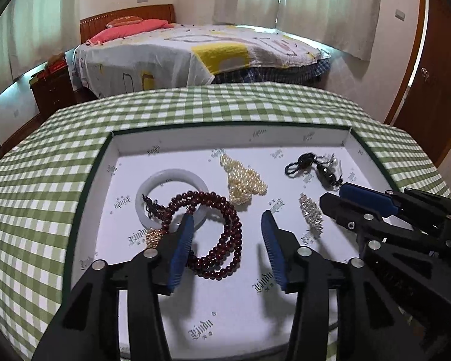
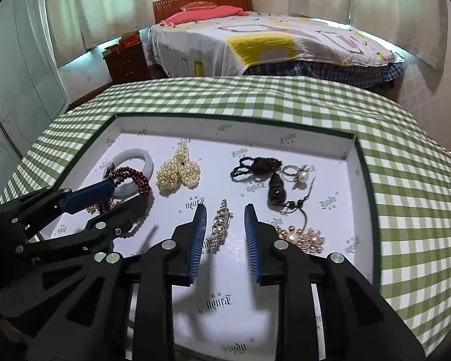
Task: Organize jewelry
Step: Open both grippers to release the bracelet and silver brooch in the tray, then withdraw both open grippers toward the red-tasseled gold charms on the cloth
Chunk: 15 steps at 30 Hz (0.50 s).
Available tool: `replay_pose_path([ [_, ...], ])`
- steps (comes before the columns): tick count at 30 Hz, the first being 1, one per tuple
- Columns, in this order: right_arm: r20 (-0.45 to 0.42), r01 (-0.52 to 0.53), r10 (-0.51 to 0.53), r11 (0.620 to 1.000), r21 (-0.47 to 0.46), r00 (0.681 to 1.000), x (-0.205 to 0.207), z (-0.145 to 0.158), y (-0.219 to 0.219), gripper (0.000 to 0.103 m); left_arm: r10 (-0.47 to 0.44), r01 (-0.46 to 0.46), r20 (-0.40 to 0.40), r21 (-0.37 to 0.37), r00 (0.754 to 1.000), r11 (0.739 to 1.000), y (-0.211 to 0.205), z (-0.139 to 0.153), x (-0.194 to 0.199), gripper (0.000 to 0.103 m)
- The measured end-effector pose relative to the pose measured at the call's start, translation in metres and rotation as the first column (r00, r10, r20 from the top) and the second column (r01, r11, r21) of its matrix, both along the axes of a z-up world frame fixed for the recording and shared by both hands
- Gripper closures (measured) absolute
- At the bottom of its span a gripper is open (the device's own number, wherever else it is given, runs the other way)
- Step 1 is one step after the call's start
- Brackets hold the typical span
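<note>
A shallow white box (image 1: 225,138) (image 2: 234,128) lies on the checked table and holds the jewelry. My left gripper (image 1: 225,222) is open over the dark red bead string (image 1: 225,240), which lies across a pale jade bangle (image 1: 153,180). A pearl string (image 1: 245,182) (image 2: 179,171) lies behind. My right gripper (image 2: 225,210) is open around a rhinestone clip (image 2: 221,224) (image 1: 311,212), apart from it. A black cord pendant (image 2: 273,189), a pearl ring (image 2: 300,176) and a gold pearl brooch (image 2: 305,237) lie to its right.
The table has a green and white checked cloth (image 1: 195,102). Behind it stand a bed (image 1: 195,51), a wooden nightstand (image 1: 52,90) and curtains. A wooden door (image 1: 433,69) is at the right. Each gripper shows at the edge of the other's view.
</note>
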State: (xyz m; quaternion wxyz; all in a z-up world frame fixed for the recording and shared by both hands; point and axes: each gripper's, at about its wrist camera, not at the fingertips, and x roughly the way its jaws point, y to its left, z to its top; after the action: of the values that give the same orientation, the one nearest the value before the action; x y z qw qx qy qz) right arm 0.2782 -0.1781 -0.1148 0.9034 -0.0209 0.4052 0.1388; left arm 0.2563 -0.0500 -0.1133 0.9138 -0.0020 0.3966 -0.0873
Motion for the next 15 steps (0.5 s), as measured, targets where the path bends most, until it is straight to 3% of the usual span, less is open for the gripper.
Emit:
replay_pose_path([
  [7,0.042,0.025,-0.025,1.0,-0.004,0.999,-0.028,0.022,-0.014,0.075,0.017,-0.015,0.058,-0.022,0.998,1.0,0.01,0.025,-0.025,0.049],
  [10,0.054,0.051,-0.051,0.999,0.001,0.997,-0.046,0.028,-0.024,0.067,0.026,-0.024,0.076,-0.023,0.997,0.999,0.014,0.03,-0.041,0.048],
  [15,0.055,0.079,-0.079,0.997,0.0,0.995,-0.069,0.033,-0.035,0.067,0.04,-0.037,0.077,-0.033,0.996,0.999,0.021,0.032,-0.062,0.046],
])
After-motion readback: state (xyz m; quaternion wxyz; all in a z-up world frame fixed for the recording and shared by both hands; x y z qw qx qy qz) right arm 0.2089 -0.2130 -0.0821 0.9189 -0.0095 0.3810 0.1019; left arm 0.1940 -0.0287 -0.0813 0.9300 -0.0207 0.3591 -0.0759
